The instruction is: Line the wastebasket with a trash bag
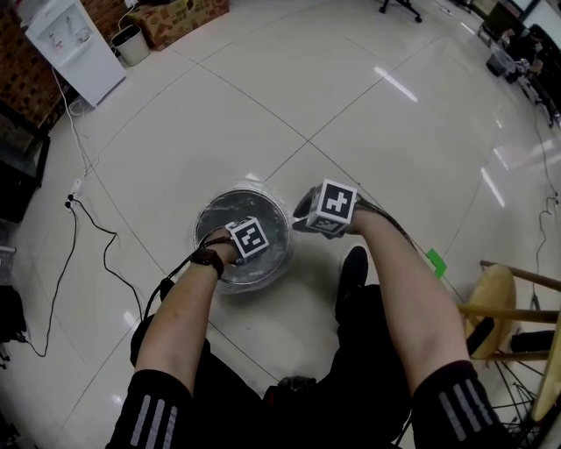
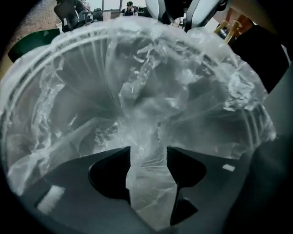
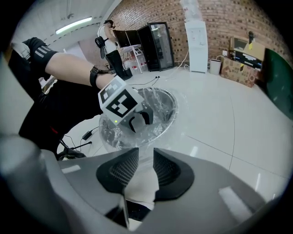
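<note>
The round wastebasket (image 1: 209, 213) stands on the tiled floor with a clear trash bag (image 1: 226, 217) inside it, the film draped over its rim. My left gripper (image 1: 250, 241) points down into the basket. In the left gripper view a bunched fold of the bag (image 2: 151, 105) rises between its jaws (image 2: 148, 157) and fills the gap. My right gripper (image 1: 311, 219) is just outside the right rim. In the right gripper view its jaws (image 3: 146, 164) stand narrow on a strip of film stretched from the basket (image 3: 176, 103). The left gripper (image 3: 133, 119) also shows there.
My shoe (image 1: 353, 272) rests right of the basket. A black cable (image 1: 96, 232) trails over the floor at left. A wooden stool (image 1: 500, 307) stands at right. A water dispenser (image 1: 74, 48), small bin (image 1: 131, 44) and cardboard box (image 1: 180, 17) sit far back left.
</note>
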Demonstrator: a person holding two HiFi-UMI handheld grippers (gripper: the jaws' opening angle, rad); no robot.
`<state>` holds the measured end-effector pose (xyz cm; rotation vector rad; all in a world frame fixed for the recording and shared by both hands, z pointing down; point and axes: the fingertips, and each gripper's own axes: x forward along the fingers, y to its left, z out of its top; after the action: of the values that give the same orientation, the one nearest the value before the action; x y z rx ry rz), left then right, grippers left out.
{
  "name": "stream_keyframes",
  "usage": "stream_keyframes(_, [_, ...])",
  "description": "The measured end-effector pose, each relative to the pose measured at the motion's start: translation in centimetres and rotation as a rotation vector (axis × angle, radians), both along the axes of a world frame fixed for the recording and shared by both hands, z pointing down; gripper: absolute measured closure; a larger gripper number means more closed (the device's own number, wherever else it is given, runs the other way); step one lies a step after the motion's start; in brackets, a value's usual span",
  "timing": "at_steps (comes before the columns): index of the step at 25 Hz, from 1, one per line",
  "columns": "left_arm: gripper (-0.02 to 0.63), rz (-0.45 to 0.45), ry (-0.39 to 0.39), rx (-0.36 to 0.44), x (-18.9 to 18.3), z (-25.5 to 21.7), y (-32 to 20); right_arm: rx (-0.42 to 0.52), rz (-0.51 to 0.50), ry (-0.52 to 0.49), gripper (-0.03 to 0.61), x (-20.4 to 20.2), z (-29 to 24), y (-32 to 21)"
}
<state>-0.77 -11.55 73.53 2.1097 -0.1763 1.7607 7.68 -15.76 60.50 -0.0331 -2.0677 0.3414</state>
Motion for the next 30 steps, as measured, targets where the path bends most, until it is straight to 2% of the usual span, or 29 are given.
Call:
stream_keyframes(3, [0.370,-0.013,-0.034,-0.053,-0.2,2.1,0.5,0.006,0.015,0.003,0.465,0.6,0.6,-0.2])
stream_keyframes(6, [0.368,-0.019,-0.061,-0.068,0.0,3.5,0.4,-0.004,0.018,-0.006,0.465,1.1,0.9,0.2])
stream_keyframes(11, [0.368,-0.005,-0.058,-0.053,0.9,4.1,0.2,0.001,0.052,-0.042,0.465,1.4,0.3,-0.2])
stream_keyframes(14, [0.368,0.006,-0.042,0.000,0.6,3.1,-0.8,0.012,0.047,-0.056,0.465,1.3,-0.1,-0.6])
stream_keyframes(16, [0.368,-0.003,-0.008,0.026,0.6,1.5,-1.2,0.016,0.033,-0.057,0.465,1.1,-0.4,-0.5])
stream_keyframes(18, [0.368,-0.034,0.034,0.004,0.5,-0.6,-0.7,0.028,0.010,-0.055,0.465,0.6,-0.8,-0.3])
stream_keyframes(22, [0.368,0.007,0.088,0.127,0.0,-5.9,-2.2,0.069,-0.044,-0.033,0.444,0.1,-1.7,0.0])
stream_keyframes(26, [0.368,0.027,0.093,0.175,-3.2,-10.9,-2.0,0.134,0.021,-0.046,0.426,0.1,-2.3,-2.1])
stream_keyframes(28, [0.368,-0.020,0.150,0.241,-4.8,-13.4,-3.8,0.171,0.063,-0.063,0.426,-0.2,-2.7,-3.4])
stream_keyframes(30, [0.370,-0.108,0.192,0.281,-7.2,-15.3,-5.6,0.197,0.097,-0.076,0.426,-0.7,-2.9,-4.4])
